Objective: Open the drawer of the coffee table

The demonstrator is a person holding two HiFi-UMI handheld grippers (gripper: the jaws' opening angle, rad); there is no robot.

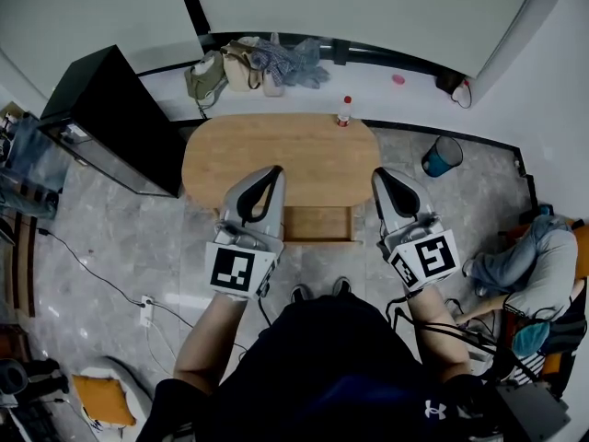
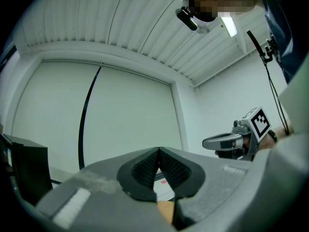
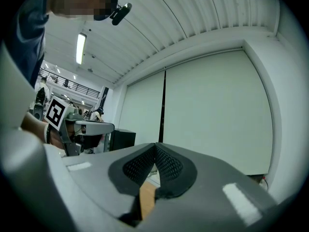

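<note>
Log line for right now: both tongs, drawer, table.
left tongs: shut, empty | right tongs: shut, empty | drawer: looks pulled out, not gripped | coffee table: bottle at far edge

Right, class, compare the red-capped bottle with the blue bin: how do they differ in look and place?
The bottle stands on the coffee table, at its far edge; the blue bin stands on the floor, off the table's right end. The bottle is small and pale with a red cap; the bin is larger, blue and open-topped. Both are containers.
</note>
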